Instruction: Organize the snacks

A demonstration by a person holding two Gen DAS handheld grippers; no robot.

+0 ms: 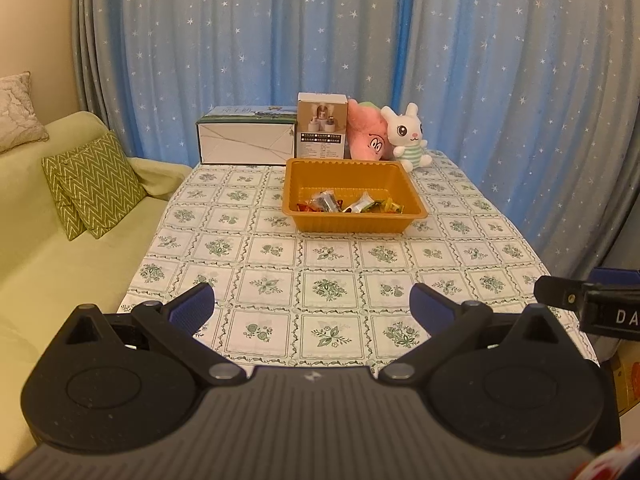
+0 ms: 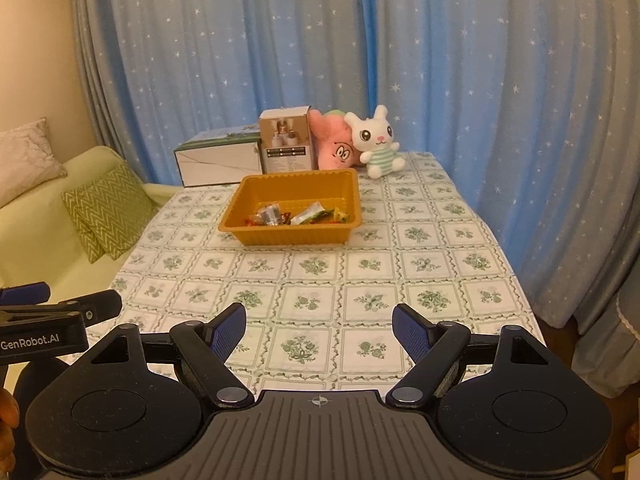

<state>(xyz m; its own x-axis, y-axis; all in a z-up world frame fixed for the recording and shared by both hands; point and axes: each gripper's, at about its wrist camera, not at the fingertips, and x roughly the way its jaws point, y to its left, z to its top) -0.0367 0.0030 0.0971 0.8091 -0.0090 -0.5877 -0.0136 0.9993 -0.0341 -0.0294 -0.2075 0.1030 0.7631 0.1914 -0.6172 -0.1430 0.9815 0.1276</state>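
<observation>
Two grippers over the near edge of the tabletop, both with jaws apart and nothing between the pads. Left gripper (image 1: 312, 304) hangs near the near-left corner, right gripper (image 2: 319, 326) beside it toward the near-right; each shows up at the side of the other's view.

Wrapped snacks (image 1: 350, 204) sit piled along the near wall inside the orange tray (image 1: 304, 184); a few wrappers, orange, green, yellow and silver, exact count not readable. Tray stands on the far half of the tabletop, roughly centred between the left and right edges, well apart from both grippers. Floral tablecloth (image 1: 328, 256) between the grippers and tray is bare, so nothing stands in the way.

Behind the tray along the far edge, left to right: long white carton (image 1: 244, 142) lying flat, upright small product box (image 1: 321, 128) just beside it, pink plush (image 1: 366, 136), white rabbit plush (image 1: 408, 136) in a green-striped outfit. Small box and pink plush stand close behind the tray's far wall; contact not discernible.

Off the left edge: pale green sofa (image 1: 52, 248) with two green zigzag cushions (image 1: 94, 184) and a beige pillow (image 1: 16, 110). Blue star-print curtain (image 1: 320, 40) behind the table.
</observation>
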